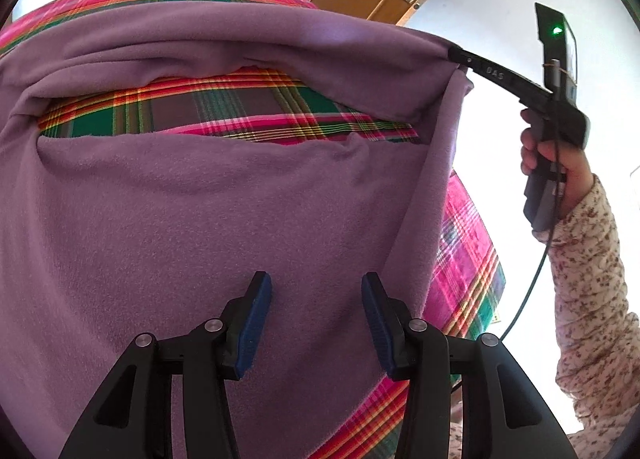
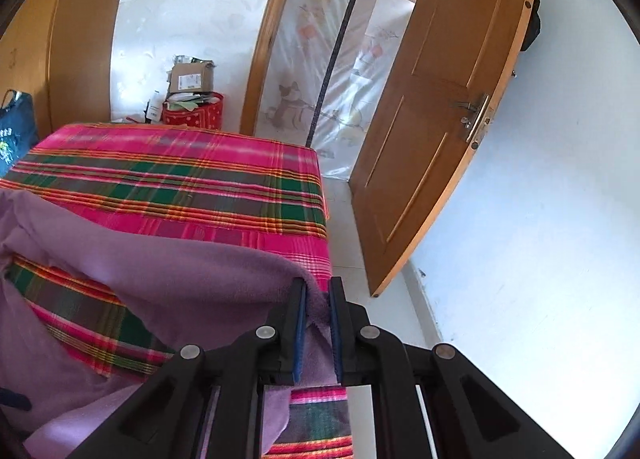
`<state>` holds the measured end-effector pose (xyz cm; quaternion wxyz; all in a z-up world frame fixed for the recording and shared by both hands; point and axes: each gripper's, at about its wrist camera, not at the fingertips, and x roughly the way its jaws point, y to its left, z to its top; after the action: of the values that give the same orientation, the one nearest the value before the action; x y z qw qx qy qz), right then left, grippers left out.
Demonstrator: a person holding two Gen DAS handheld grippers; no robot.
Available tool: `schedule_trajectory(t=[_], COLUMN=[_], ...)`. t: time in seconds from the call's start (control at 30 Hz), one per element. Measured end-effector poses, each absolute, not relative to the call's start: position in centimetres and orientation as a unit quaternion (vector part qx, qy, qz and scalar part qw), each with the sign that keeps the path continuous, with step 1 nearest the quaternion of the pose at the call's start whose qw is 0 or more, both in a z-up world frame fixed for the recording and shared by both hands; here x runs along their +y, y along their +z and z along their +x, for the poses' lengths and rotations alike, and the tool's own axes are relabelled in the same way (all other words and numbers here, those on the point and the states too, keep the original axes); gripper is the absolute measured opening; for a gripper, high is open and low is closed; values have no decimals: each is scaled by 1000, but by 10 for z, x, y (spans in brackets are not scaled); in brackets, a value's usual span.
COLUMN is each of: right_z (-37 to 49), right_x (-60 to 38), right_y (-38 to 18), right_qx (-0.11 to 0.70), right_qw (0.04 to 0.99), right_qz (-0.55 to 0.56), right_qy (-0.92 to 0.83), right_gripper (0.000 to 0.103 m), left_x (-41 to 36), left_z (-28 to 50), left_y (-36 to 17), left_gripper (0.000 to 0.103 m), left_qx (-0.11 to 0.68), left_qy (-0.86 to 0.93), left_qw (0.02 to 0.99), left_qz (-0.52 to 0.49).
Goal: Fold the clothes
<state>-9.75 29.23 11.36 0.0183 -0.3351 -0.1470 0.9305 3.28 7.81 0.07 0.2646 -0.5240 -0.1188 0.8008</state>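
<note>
A purple fleece garment lies spread over a table under a pink and green plaid cloth. My left gripper hovers over the garment's near part, open, with nothing between its blue pads. My right gripper is shut on the purple garment's corner edge, lifting it off the plaid cloth. In the left wrist view the right gripper pinches that corner at the upper right, held by a hand in a floral sleeve. A fold of fleece arches over a strip of bare plaid.
An open wooden door stands right of the table, beside a doorway with a plastic curtain. A red box and a cardboard box sit on the floor beyond the table. A dark bag hangs at the left. White floor lies right.
</note>
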Motion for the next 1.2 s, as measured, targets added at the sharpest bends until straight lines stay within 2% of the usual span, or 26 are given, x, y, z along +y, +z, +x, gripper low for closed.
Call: schedule_trajectory(t=[0.2, 0.53, 0.73, 0.87, 1.0, 1.2], right_z=[-123, -168, -167, -152, -124, -79], right_x=[288, 297, 324, 343, 353, 382], right_y=[104, 72, 70, 86, 105, 100], right_qx=[-172, -119, 3, 72, 102, 225], right_qw=[25, 9, -32, -61, -60, -72], right_qz=[-343, -406, -420, -411, -389, -384], right_qy=[923, 906, 907, 907, 914, 893], right_gripper=[11, 11, 13, 24, 24, 26], left_x=[72, 71, 73, 76, 77, 78], left_z=[40, 48, 41, 38, 38, 48], left_y=[5, 6, 2, 0, -1, 4], left_gripper=[49, 49, 49, 49, 49, 49], left_qx=[-115, -109, -118, -120, -120, -114], left_qy=[801, 801, 799, 799, 801, 802], left_qw=[273, 279, 279, 277, 275, 274], left_qz=[-520, -519, -519, -519, -519, -518])
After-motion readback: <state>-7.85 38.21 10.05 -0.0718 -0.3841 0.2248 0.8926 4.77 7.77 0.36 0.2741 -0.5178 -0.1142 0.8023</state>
